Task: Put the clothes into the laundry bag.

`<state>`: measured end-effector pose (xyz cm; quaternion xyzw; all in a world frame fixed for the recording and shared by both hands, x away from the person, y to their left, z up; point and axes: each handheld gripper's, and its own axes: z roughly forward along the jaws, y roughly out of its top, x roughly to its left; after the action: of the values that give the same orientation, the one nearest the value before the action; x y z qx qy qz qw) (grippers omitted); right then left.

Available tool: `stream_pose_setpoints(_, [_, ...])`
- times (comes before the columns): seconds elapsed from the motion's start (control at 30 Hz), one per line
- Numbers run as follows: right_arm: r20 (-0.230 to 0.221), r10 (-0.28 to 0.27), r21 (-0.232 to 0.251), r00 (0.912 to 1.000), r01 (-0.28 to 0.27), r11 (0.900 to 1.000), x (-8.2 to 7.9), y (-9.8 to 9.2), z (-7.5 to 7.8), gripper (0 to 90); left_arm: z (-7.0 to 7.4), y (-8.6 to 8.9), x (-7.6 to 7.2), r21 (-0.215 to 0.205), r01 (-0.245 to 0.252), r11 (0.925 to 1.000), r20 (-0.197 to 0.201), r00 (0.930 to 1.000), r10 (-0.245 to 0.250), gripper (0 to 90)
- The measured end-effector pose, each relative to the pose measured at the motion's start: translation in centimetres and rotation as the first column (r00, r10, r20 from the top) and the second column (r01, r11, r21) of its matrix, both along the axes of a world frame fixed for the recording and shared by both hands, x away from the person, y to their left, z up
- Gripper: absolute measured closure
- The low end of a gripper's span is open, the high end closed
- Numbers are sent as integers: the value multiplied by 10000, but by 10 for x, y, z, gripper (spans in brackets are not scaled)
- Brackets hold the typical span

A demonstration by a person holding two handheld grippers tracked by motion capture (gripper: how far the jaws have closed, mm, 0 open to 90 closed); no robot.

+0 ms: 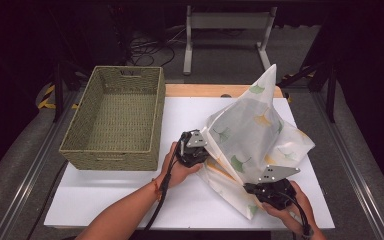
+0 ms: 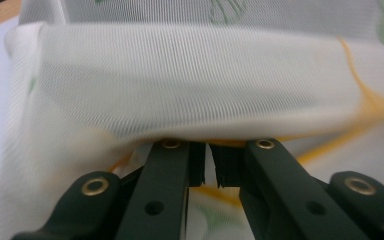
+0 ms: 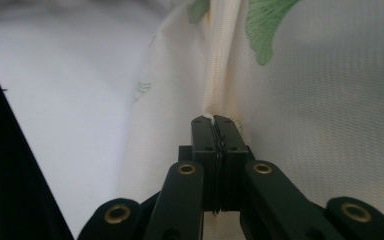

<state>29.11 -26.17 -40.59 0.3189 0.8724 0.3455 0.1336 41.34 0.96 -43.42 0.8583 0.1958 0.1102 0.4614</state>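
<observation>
High view first: one white table, one woven green basket sitting in the left half of the frame, and one sheer white cloth with green and yellow leaf prints, bunched up in the right half and peaking toward upper center-right. Two grippers are in play. The left gripper sits at the cloth's left edge, near frame center, just right of the basket's lower corner. The right gripper is lower right, at the cloth's bottom edge. One forearm comes in from the bottom for each.

Left gripper view: the cloth fills the upper frame as one thick folded roll lying across the jaw tips. The left gripper has a narrow slit between its pads, nearly closed, and I can't tell if any fabric is actually pinched in there.

Right gripper view: the right gripper is clamped tight, pads together, with one gathered pleat of the cloth caught at the tips. White table shows at the left.
</observation>
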Motion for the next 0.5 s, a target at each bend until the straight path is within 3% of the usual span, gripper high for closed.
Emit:
stream_pose_setpoints(0.2, [-16,-466,68,9989,466,9989,-4,-16,-2,892,-1,24,-22,607,150,9980,206,9997,-162,821])
stream_pose_setpoints(0.3, [14,-757,-36,9971,757,9971,-4,-25,-4,893,-2,32,-27,598,53,9982,165,9998,-63,799])
stream_pose_setpoints(0.33, [90,-894,-153,9960,895,9959,-5,-28,-3,893,-3,40,-30,637,-200,9978,237,9995,185,784])
stream_pose_setpoints(0.43, [82,-1048,95,9945,1047,9945,-6,-35,-2,893,-4,44,-32,859,-629,9943,467,9972,591,729])
stream_pose_setpoints(0.5, [182,-1138,12,9933,1138,9935,-7,-37,0,893,-5,44,-34,889,-782,9930,519,9959,738,665])
